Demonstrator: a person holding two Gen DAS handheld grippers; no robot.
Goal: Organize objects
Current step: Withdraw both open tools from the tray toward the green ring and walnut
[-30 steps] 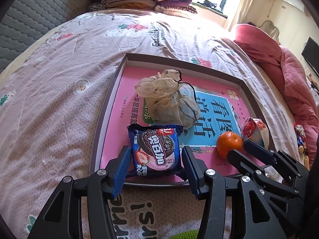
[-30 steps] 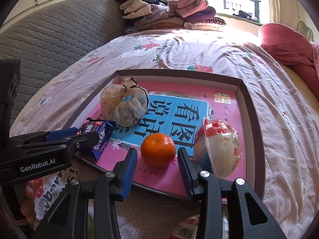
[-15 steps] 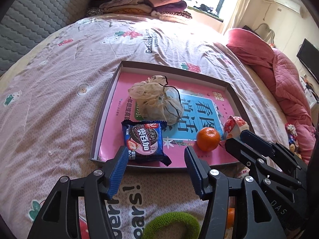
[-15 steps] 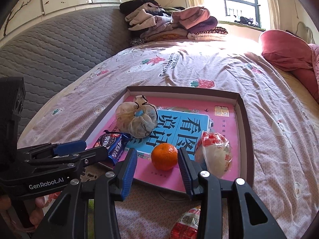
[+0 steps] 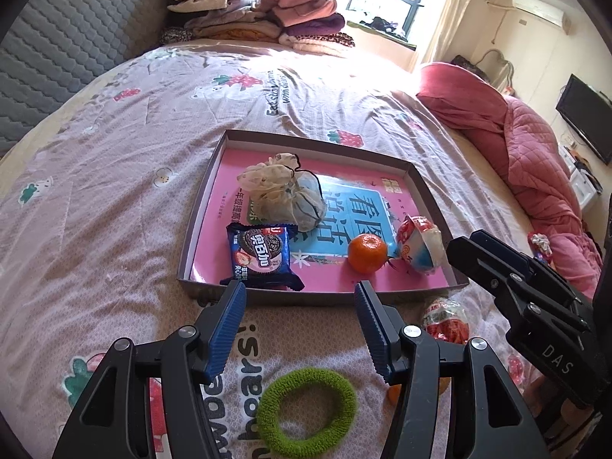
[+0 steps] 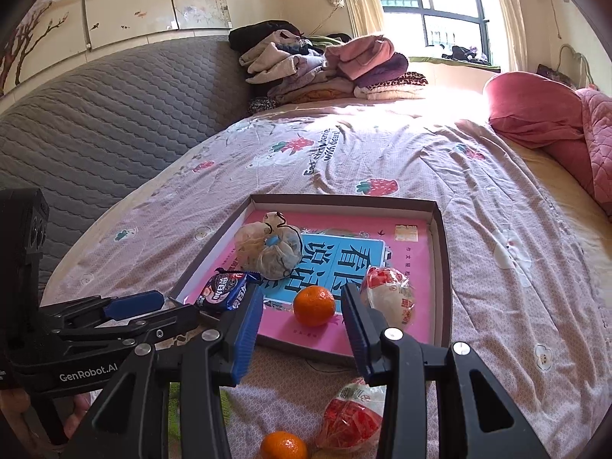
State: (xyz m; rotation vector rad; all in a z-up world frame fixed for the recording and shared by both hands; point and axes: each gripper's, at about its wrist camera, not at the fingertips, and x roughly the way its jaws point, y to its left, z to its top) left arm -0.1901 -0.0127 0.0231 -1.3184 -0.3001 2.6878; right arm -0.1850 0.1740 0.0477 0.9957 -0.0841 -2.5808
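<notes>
Four items lie inside the shallow brown cardboard tray [image 5: 199,229] on the bed. Outside it remain a green fuzzy ring [image 5: 306,407], orange tangerine [image 6: 284,445] and red-white snack packet [image 6: 350,419]. Left gripper [image 5: 300,331] and right gripper [image 6: 302,329] gape, holding nothing.

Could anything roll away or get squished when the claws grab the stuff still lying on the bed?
Maybe. The loose orange on the soft bed sheet is round, so a nudge from the open right claw might send it rolling. The red snack bag beside it looks puffy and could get squashed in a hard pinch. The tray has low walls, and the orange in the tray sits near its front edge, so a bump might knock it out.
</notes>
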